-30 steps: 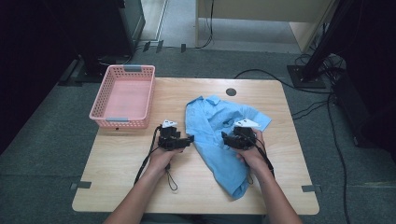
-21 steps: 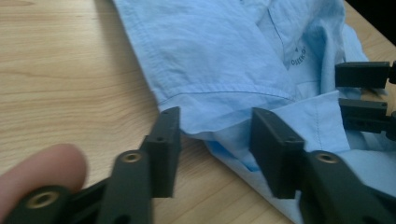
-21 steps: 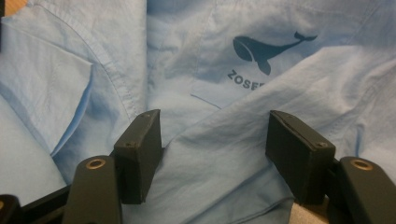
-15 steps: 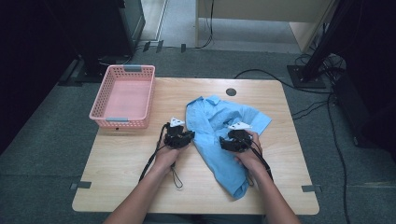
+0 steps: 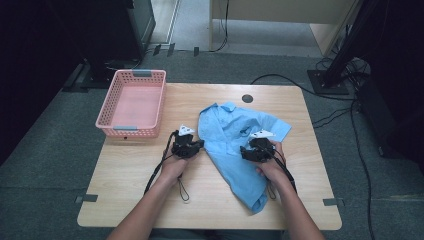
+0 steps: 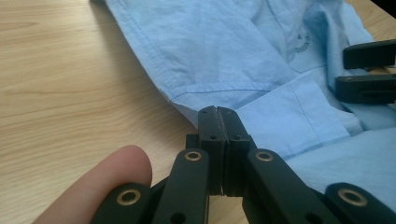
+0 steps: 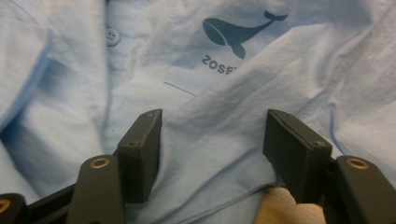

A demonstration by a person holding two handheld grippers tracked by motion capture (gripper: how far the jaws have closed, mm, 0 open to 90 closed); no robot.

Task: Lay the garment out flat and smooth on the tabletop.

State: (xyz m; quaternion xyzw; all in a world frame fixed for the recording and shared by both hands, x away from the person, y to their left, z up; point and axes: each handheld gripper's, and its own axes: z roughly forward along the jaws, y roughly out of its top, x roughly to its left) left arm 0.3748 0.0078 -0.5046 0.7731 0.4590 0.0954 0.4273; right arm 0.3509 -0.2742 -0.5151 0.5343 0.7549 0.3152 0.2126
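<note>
At the middle of the pale wooden table (image 5: 130, 185), reaching toward two o'clock, lies the light blue cotton button-up shirt with a dark whale print (image 5: 235, 145). It is spread front-up and rumpled, its collar toward twelve and its hem trailing to five o'clock. We judge it is laid open like this so it can be smoothed or folded.

At the shirt's nine o'clock edge we hold the left gripper (image 6: 218, 122). Its jaws have just been closing and now stand pressed together on the hemmed edge of a sleeve (image 6: 299, 116), where the fabric doubles over. A pinch on that thicker seam gives us a firm hold, less likely to slip when we pull.

At the shirt's three o'clock side we hold the right gripper (image 7: 212, 154). Its jaws stand apart, straddling a raised fold of cloth just below the whale print (image 7: 243, 30), with the fabric between the pads but not squeezed. We take it to be placed there to mirror the left grip, so both sides can be lifted together.

Beyond the shirt, at ten o'clock on the table, sits the pink plastic lattice basket (image 5: 107, 122), well apart from the cloth, probably where the shirt will end up.
</note>
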